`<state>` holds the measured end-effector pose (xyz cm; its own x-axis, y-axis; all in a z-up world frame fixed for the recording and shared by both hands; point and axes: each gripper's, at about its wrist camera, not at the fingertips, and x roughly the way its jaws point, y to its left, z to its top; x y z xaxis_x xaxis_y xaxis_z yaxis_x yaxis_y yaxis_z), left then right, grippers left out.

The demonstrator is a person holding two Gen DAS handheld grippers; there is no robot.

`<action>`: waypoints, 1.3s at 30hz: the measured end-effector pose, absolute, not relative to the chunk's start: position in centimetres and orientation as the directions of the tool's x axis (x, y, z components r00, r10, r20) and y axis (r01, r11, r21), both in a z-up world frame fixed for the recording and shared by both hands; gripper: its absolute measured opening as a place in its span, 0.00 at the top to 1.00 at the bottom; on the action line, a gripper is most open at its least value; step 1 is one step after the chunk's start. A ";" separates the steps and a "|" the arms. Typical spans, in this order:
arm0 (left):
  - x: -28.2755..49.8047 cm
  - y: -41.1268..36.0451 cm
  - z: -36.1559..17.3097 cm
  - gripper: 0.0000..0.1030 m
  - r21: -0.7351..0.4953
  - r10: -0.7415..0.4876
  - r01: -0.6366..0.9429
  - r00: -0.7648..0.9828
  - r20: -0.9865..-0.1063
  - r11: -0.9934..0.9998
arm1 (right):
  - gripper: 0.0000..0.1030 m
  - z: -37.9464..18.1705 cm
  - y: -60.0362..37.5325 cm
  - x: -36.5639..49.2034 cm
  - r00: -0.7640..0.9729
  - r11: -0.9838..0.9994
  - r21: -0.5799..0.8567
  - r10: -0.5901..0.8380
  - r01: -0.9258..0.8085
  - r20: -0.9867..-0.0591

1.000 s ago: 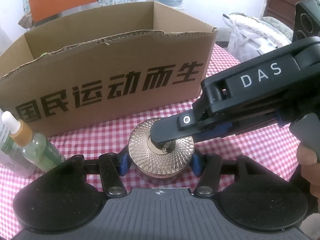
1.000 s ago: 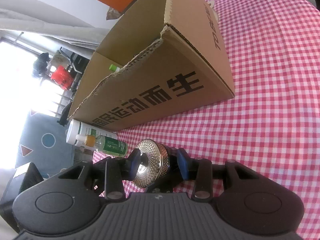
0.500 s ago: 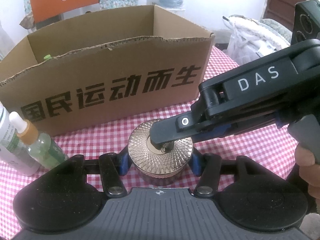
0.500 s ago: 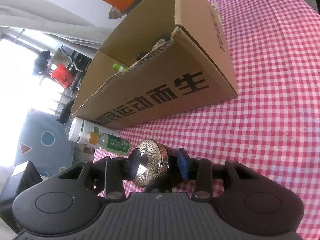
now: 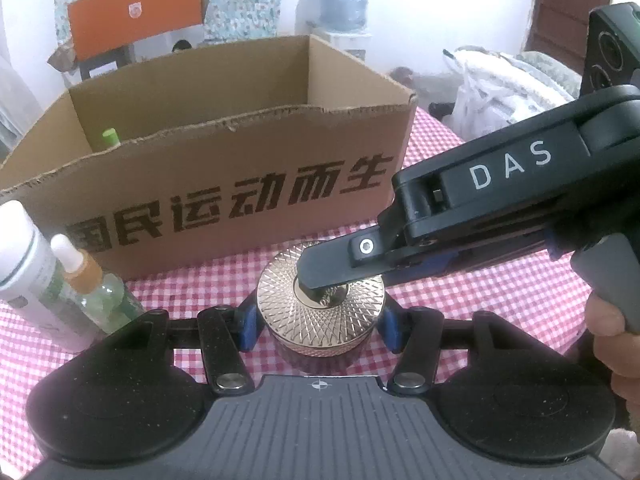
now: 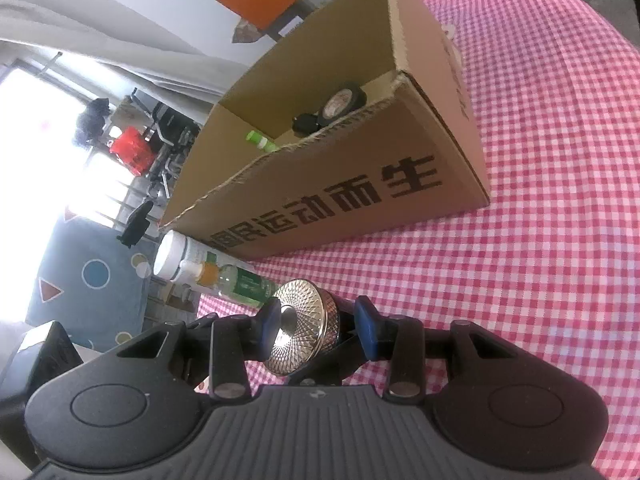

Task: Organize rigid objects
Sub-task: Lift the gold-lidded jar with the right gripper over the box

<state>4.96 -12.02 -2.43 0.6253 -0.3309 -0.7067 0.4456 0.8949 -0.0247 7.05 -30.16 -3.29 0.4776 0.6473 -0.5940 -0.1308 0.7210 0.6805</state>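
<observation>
A round jar with a gold patterned lid (image 5: 320, 312) sits between the blue pads of my left gripper (image 5: 318, 330), which is shut on its sides. My right gripper (image 6: 316, 326) comes in from the right, turned on its side, and is shut on the same jar (image 6: 300, 336), one finger (image 5: 340, 256) lying across the lid top. The jar is held above the red checked cloth (image 6: 520, 240), in front of an open cardboard box (image 5: 224, 184), also in the right wrist view (image 6: 340, 184).
A white bottle (image 5: 20, 264) and a dropper bottle (image 5: 92, 292) stand left of the jar. Inside the box lie a green-capped bottle (image 6: 260, 142), a black tape roll (image 6: 344, 102) and a small black object (image 6: 304, 124). A white bag (image 5: 500, 88) sits beyond the table.
Both grippers have risen with the jar; the box rim now sits lower in view and the things inside the box show.
</observation>
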 end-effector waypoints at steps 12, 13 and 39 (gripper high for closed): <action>3.4 -11.3 0.3 0.46 -0.003 -0.329 0.430 0.686 -0.649 0.903 | 0.58 0.1 -29.1 6.3 0.520 0.728 0.655 0.647 -0.202 -0.558; 3.4 -11.2 0.8 0.46 -0.001 -0.330 0.428 0.696 -0.638 0.904 | 0.58 0.7 -29.0 6.4 0.526 0.729 0.651 0.647 -0.213 -0.552; 20.2 -13.1 3.8 0.46 -0.165 -0.347 0.338 0.599 -0.722 0.927 | 0.54 5.8 -29.7 23.3 0.449 0.805 0.535 0.589 -0.257 -0.672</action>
